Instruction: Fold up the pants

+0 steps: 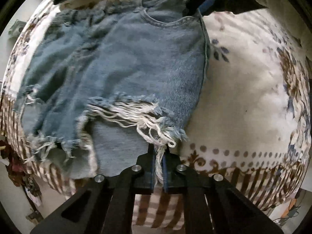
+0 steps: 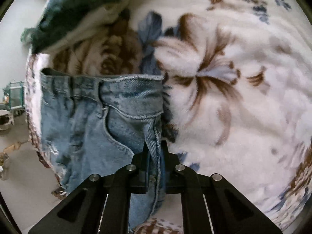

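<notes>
Underneath, denim shorts [image 1: 117, 68] lie on a floral blanket [image 1: 243, 97].

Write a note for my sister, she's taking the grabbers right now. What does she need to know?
Left gripper: shut on the frayed hem of the jean shorts.
Right gripper: shut on the shorts' edge near the waistband.
The shorts lie on the flowery blanket, already doubled over, it seems.
Left to do: lay the edge flat, let go, maybe fold once more.
</notes>
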